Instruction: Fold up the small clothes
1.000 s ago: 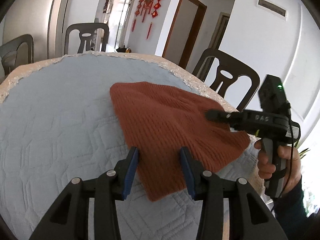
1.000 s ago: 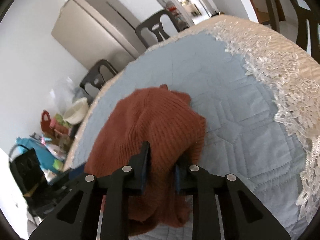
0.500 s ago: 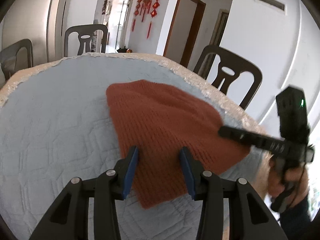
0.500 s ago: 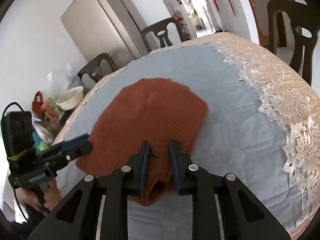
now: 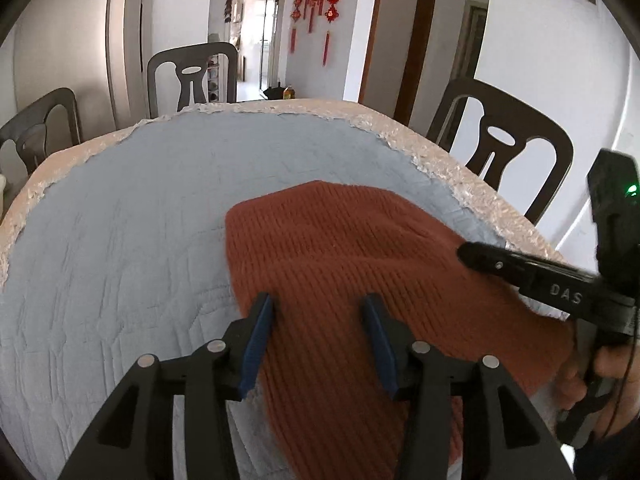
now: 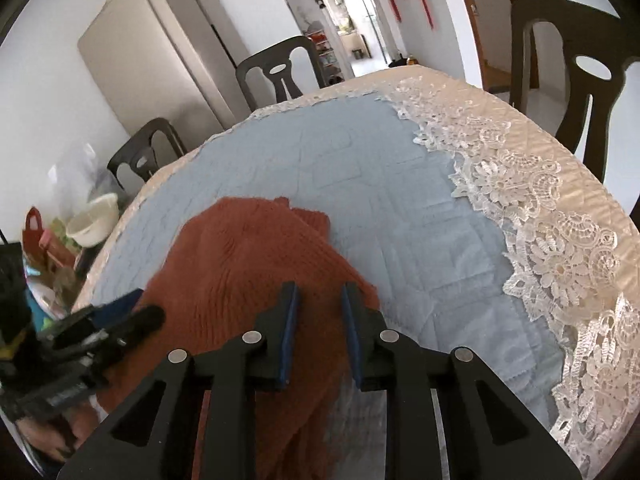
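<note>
We have the rust knit garment (image 5: pixel 360 264) lying on the near right of the worktop (image 5: pixel 120 220). Our left hand-held gripper (image 5: pixel 318 320) has just been widening, its jaws apart over the near hem; our right hand-held gripper (image 6: pixel 318 312) also stands parted above the cloth. Next we pinch an edge and fold it.

- The knit hat (image 5: pixel 340 264) lies on the quilted cloth (image 5: pixel 120 240), at about four o'clock from the cloth's middle in the left wrist view, reaching the near table edge.
- The lace border (image 6: pixel 540 216) runs along the cloth's three o'clock side in the right wrist view.
- The left gripper (image 5: pixel 316 328) is over the hat's six o'clock part.
- The right gripper (image 6: pixel 318 320) is over the hat's near end, at three o'clock in the left wrist view.
- Chairs stand behind the table: one (image 5: pixel 192 76) at twelve o'clock, another (image 5: pixel 504 148) at two.
- A bowl (image 6: pixel 94 220) sits off the table at nine o'clock in the right wrist view.
</note>
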